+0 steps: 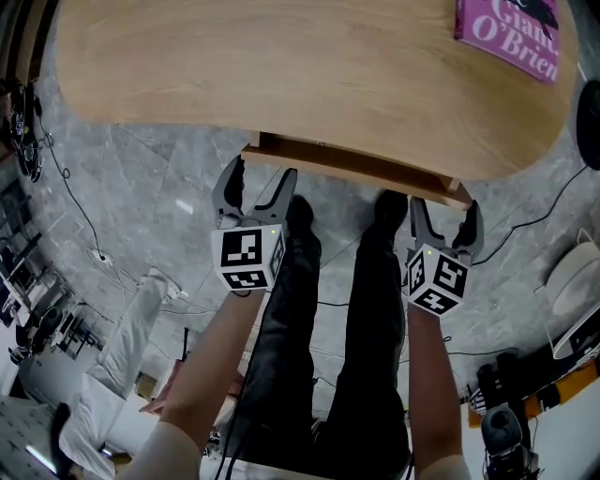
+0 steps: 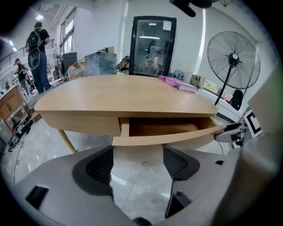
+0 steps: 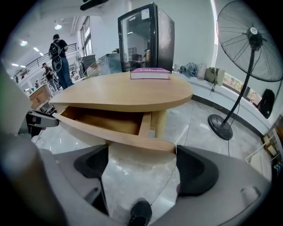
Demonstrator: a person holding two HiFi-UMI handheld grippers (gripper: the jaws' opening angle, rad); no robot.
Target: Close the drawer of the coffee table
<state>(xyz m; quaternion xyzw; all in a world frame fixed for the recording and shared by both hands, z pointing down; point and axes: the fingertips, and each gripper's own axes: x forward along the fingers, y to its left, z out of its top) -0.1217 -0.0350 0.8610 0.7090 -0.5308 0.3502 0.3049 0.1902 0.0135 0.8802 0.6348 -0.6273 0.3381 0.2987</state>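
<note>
The oval wooden coffee table point(image 1: 281, 66) has its drawer point(image 1: 356, 167) pulled partly out toward me. In the left gripper view the drawer front point(image 2: 166, 137) curves across just beyond the jaws, and the inside of the drawer looks empty. My left gripper point(image 1: 255, 187) is open at the drawer's left end, with nothing between its fingers. My right gripper point(image 1: 444, 220) is open at the drawer's right end, close to the front edge point(image 3: 115, 132), also holding nothing. Whether either gripper touches the wood I cannot tell.
A pink book point(image 1: 511, 28) lies on the far right of the tabletop. A standing fan point(image 3: 247, 48) and its base are on the floor to the right. Cables point(image 1: 84, 216) run over the marble floor at left. My shoes point(image 1: 300, 211) stand under the drawer.
</note>
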